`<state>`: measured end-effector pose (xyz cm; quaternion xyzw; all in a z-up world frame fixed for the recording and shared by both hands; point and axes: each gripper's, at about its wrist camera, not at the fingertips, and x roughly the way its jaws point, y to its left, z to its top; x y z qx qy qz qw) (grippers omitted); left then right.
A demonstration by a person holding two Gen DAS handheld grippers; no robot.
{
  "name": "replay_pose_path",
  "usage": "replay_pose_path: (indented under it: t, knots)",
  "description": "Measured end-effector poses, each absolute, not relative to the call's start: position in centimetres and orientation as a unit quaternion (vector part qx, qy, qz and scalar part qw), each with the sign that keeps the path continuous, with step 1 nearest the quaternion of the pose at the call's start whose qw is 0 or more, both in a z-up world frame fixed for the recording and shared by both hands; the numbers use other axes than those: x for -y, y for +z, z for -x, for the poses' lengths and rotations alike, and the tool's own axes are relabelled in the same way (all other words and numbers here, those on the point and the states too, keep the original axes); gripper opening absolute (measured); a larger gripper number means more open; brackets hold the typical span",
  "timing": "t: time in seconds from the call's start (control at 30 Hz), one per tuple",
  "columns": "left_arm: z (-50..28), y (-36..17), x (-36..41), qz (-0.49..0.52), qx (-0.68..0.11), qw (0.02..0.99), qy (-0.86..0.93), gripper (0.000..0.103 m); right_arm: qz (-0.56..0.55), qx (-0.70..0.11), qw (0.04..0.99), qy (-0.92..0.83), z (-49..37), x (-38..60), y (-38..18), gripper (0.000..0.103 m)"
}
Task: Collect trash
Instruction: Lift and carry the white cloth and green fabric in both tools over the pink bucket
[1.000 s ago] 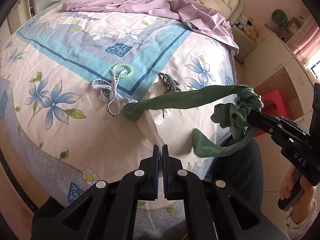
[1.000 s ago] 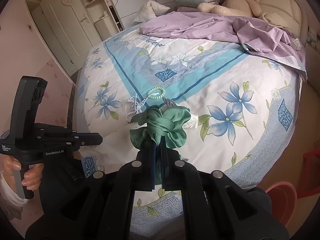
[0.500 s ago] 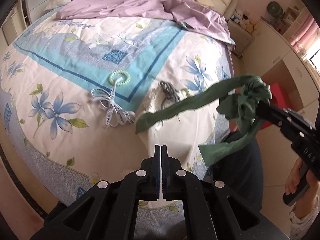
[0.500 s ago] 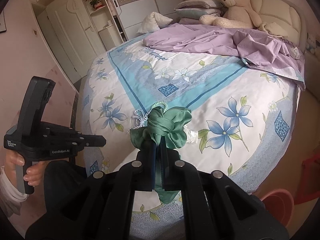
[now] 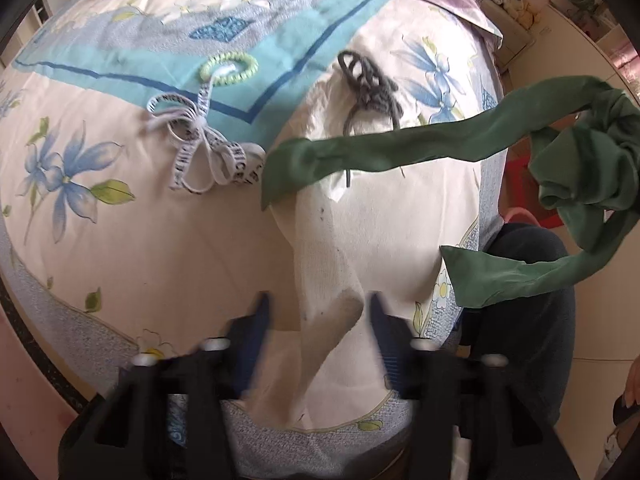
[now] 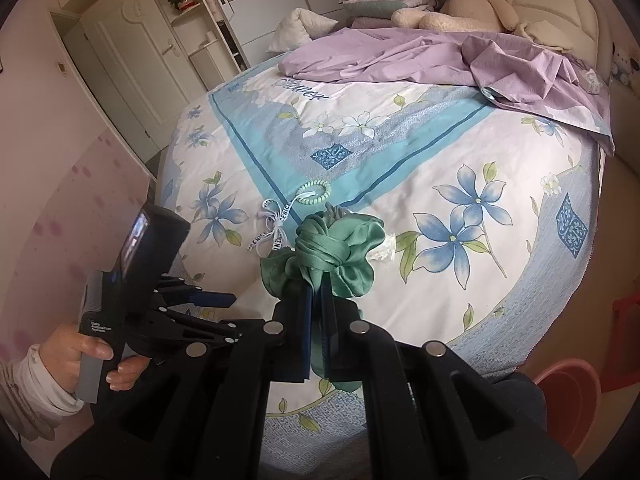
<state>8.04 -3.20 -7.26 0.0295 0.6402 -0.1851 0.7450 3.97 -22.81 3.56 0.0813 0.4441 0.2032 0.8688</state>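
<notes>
I saw a dark green cloth, a white tissue, a pale green coil ring, and a cream bedspread with blue flowers.

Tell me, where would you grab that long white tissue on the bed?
Pinch the white tissue at its narrow near end, from straight above: there it bunches into a raised ridge, while its wider far part lies flat under the grey cord.
</notes>
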Motion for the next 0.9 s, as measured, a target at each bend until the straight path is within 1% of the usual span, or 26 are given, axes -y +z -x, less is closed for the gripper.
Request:
replay_pose_path:
  t: [0.03, 0.13, 0.33, 0.5, 0.7, 0.9]
  knots:
    - [-8.2, -7.6, 3.2, -0.017, -0.649, 0.737, -0.188, 0.005, -0.082, -0.445, 0.868, 0.203, -4.0, 22.8, 3.5, 0.004]
    - [-8.0, -6.5, 3.3, -0.017, -0.635, 0.750, -0.185, 0.004, -0.084, -0.441, 0.870, 0.205, -4.0, 22.7, 3.7, 0.004]
    - [-7.8, -0.9, 2.2, 0.003, -0.595, 0.780, -0.193, 0.004, -0.086, -0.430, 0.874, 0.211, -3.9, 22.6, 4.7, 0.004]
    - [-7.2, 2.5, 1.8, 0.013, -0.570, 0.798, -0.195, 0.004, -0.086, -0.415, 0.879, 0.217, -3.4, 22.5, 6.0, 0.004]
    - [-6.0, 4.0, 2.1, 0.018, -0.562, 0.800, -0.207, 0.004, -0.084, -0.386, 0.897, 0.197, -2.5, 24.6, 8.5, 0.004]
    - [-4.9, 4.2, 1.9, 0.018, -0.562, 0.800, -0.209, 0.005, -0.085, -0.371, 0.911, 0.156, -1.4, 28.0, 10.3, 0.004]
